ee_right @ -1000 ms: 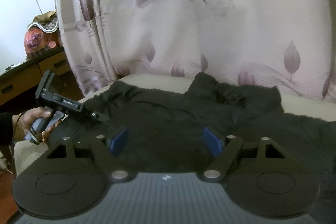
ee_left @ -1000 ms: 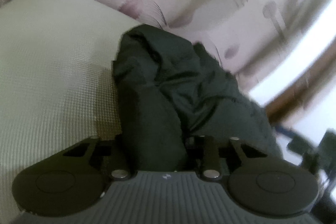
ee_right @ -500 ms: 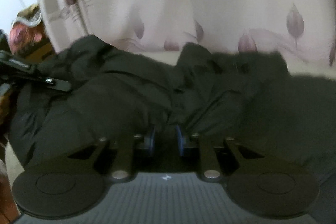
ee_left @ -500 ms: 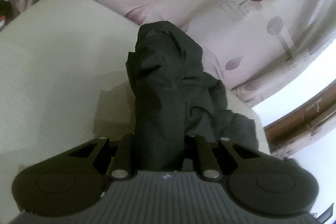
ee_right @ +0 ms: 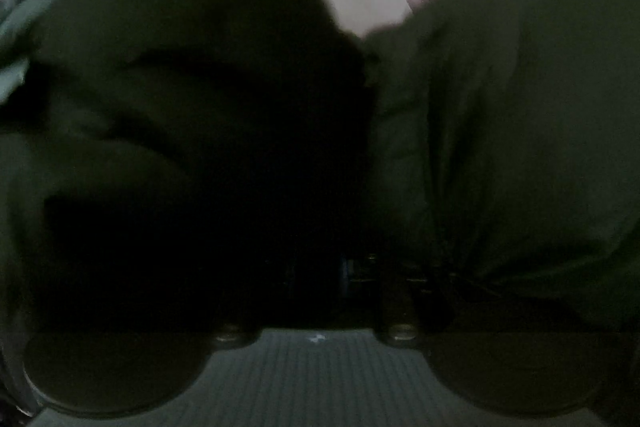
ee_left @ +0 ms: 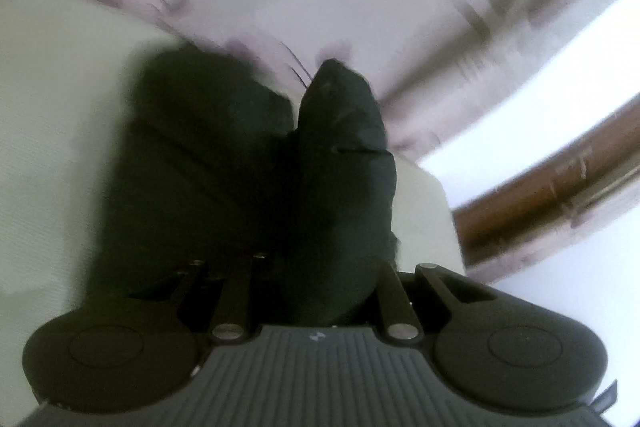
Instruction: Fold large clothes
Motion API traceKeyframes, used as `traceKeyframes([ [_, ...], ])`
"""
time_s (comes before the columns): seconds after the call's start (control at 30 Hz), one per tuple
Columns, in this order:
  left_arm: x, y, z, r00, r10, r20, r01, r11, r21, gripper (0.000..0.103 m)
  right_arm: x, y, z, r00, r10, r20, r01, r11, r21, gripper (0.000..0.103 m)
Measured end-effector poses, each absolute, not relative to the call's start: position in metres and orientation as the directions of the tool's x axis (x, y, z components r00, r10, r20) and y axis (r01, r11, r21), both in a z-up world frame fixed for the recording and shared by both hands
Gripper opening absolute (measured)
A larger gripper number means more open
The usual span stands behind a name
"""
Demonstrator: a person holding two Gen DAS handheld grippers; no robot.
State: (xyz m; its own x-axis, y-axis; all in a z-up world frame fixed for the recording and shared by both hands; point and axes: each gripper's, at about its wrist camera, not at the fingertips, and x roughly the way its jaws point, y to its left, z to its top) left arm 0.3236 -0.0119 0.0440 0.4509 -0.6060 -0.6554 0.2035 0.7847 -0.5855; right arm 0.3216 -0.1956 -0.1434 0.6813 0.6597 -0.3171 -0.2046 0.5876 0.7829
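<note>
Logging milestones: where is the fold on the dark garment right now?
Done: both grabs. The left gripper is shut on the dark garment, lifted off the pale cushion. In hand: the right gripper looks shut in fabric too, though its view is dark. Left: no flat fold shows, so all the folding.

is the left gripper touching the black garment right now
Touching. The left wrist view shows the black garment bunched between the left gripper fingers, which press its sides.

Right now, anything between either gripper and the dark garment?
Nothing visible. The left gripper is clamped on a bunched fold of the dark green-black garment above the cream textured surface. The right gripper's view is filled with garment; its fingers are hidden.
</note>
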Motion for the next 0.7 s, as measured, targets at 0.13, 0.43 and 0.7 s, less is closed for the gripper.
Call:
traceKeyframes([
  [0.13, 0.322, -0.058, 0.028, 0.417, -0.618, -0.666, 0.263, 0.784, -0.563, 0.017, 0.299, -0.237, -0.142, 0.703, 0.662, -0.26, -0.17, 0.512, 0.842, 0.02],
  [0.43, 0.297, -0.055, -0.03, 0.462, -0.7, -0.544, 0.365, 0.709, -0.603, 0.018, 0.215, -0.356, -0.146, 0.773, 0.622, -0.125, -0.193, 0.419, 0.887, 0.039],
  [0.7, 0.281, -0.054, -0.04, 0.501, -0.708, -0.498, 0.4, 0.7, -0.591, 0.022, 0.234, -0.365, -0.097, 0.724, 0.685, -0.082, -0.22, 0.341, 0.914, 0.072],
])
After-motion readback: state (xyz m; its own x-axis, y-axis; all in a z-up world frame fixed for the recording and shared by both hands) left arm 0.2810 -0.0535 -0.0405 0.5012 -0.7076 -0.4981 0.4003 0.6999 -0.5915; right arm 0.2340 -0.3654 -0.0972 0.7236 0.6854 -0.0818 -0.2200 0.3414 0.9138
